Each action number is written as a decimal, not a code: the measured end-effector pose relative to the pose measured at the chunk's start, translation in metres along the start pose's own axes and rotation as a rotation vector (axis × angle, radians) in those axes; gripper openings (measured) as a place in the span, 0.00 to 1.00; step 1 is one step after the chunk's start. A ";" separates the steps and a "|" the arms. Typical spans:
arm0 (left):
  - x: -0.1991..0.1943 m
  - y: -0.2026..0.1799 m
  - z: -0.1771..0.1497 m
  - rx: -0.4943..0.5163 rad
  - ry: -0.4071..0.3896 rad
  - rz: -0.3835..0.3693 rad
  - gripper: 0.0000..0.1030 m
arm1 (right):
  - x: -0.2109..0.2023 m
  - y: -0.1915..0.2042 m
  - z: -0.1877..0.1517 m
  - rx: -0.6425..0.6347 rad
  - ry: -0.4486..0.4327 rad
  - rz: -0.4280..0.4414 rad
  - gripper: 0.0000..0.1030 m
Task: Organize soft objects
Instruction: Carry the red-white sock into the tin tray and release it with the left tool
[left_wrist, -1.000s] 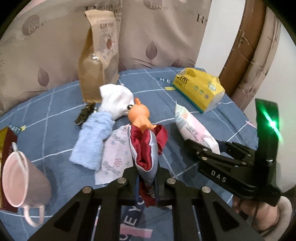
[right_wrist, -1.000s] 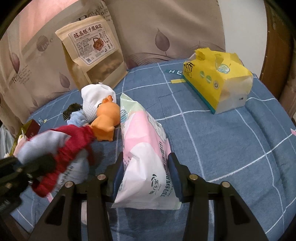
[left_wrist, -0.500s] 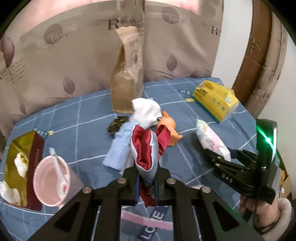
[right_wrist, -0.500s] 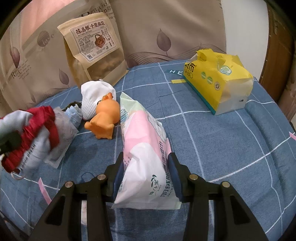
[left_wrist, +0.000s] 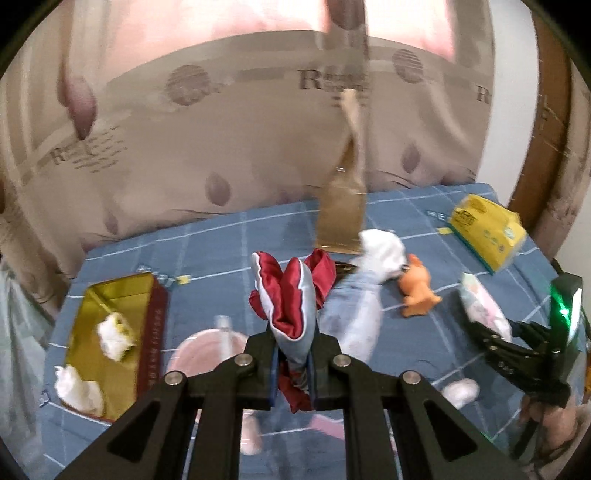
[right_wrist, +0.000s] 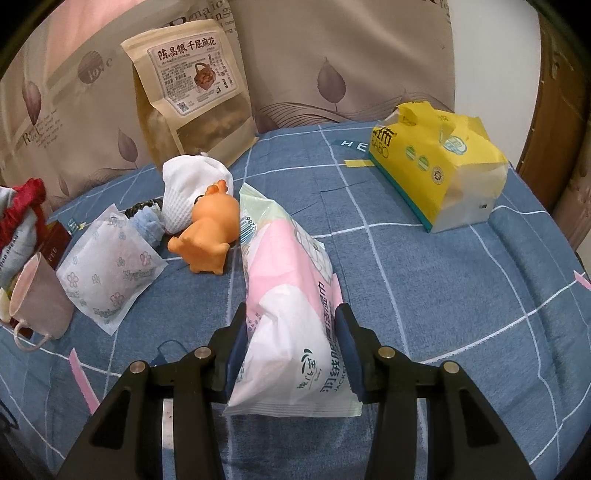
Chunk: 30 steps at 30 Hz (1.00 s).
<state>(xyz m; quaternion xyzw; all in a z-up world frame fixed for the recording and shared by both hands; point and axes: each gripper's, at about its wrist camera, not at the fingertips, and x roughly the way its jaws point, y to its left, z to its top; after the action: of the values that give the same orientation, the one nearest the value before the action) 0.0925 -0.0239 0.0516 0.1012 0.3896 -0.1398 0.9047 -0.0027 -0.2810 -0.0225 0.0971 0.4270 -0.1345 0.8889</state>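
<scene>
Pink mug (right_wrist: 38, 295) beside gold-lined box (left_wrist: 110, 332); kraft snack bag (right_wrist: 192, 88) upright behind.

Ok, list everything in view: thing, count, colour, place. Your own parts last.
pouch: 1, red and grey, in left gripper
wipes pack: 1, pink and white, in right gripper
toy: 1, orange, left of wipes pack
white cloth: 1, behind toy
blue cloth: 1, left of toy
sachet: 1, white, flowered, flat on bedspread
snack bag: 1, brown, upright at the back
tissue pack: 1, yellow, far right
cup: 1, pink, near left
box: 1, gold inside, open, far left
bedspread: 1, blue check
left gripper: black, shut on pouch
right gripper: black, shut on wipes pack
</scene>
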 end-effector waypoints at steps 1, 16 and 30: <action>0.000 0.005 0.000 -0.005 -0.001 0.016 0.11 | 0.000 0.000 0.000 -0.002 0.000 -0.001 0.41; -0.016 0.119 -0.007 -0.113 -0.013 0.223 0.11 | 0.001 0.003 0.000 -0.025 -0.001 -0.013 0.41; 0.014 0.240 -0.026 -0.283 0.098 0.358 0.11 | 0.002 0.005 -0.001 -0.034 -0.001 -0.019 0.41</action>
<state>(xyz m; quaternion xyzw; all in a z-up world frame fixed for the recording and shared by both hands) 0.1643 0.2067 0.0415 0.0472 0.4248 0.0839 0.9001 -0.0006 -0.2768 -0.0239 0.0779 0.4295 -0.1358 0.8894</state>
